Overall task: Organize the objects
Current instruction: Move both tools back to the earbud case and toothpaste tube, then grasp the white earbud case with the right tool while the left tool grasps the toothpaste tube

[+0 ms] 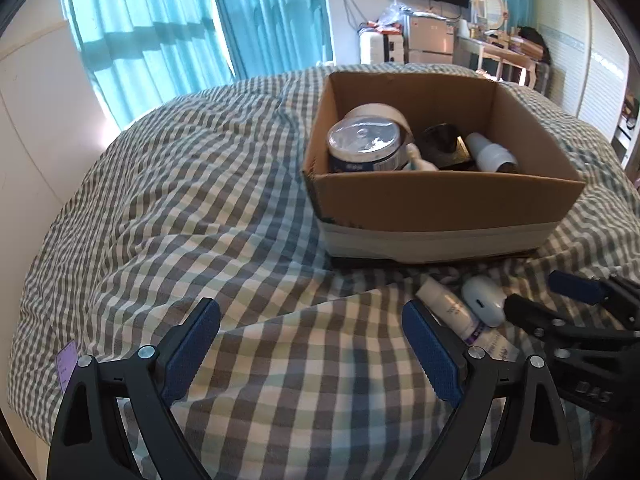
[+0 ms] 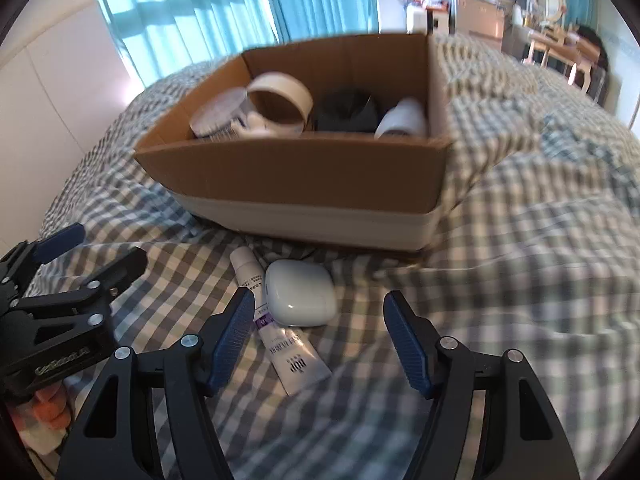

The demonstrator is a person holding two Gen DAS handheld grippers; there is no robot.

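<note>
Right gripper (image 2: 320, 340) spread wide, empty, poised over white rounded plastic case (image 2: 300, 292) and white squeeze tube (image 2: 292, 360) on checked bedspread (image 2: 500, 300) — both left to pack; left gripper (image 1: 312, 356) wide too; brown cardboard box (image 2: 296, 176) already holds tape roll (image 2: 280, 100), jar, bottle

box (image 1: 440, 200) matt cardboard | case (image 2: 300, 292) glossy plastic | bedcover (image 1: 200, 200) woven cloth

We had both wrist cams low over the checked bedspread (image 1: 240, 208), facing the cardboard box (image 1: 440, 204) & curtains (image 1: 160, 40). Left cam sat left of the right gripper (image 1: 556, 296); right cam closer, blurred. Shared: box, white case (image 2: 300, 292), tube (image 2: 288, 352)
</note>
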